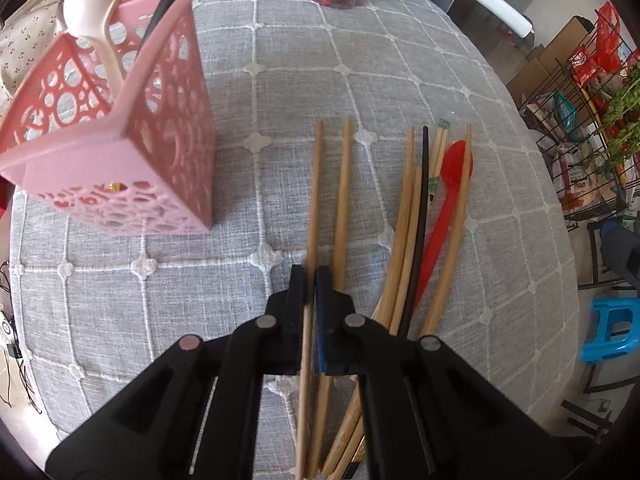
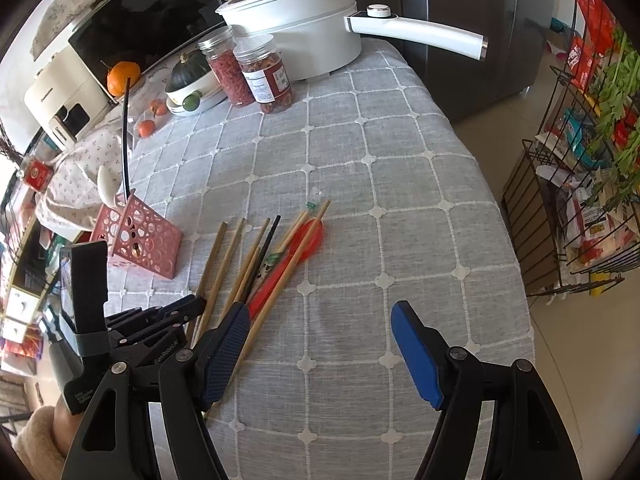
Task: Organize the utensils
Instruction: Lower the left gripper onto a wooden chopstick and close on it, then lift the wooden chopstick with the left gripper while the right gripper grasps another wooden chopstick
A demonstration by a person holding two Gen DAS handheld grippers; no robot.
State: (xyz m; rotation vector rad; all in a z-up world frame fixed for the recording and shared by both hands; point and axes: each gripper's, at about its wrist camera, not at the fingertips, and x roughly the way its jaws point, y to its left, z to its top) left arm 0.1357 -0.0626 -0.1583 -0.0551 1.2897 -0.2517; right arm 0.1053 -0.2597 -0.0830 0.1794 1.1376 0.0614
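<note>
Gray checked tablecloth [image 1: 400, 60] covers my table. My left gripper [image 1: 311, 280] pinches one wooden chopstick [image 1: 315, 184], lying at the left of the chopstick pile [image 1: 424, 216]. At ten o'clock stands the pink holder [image 1: 160, 152]. My right gripper [image 2: 320, 320] is spread wide, holding nothing.

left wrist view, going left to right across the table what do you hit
pink utensil basket → wooden chopstick pinched in the left gripper → second wooden chopstick → black chopstick → red spoon → rightmost wooden chopstick
</note>
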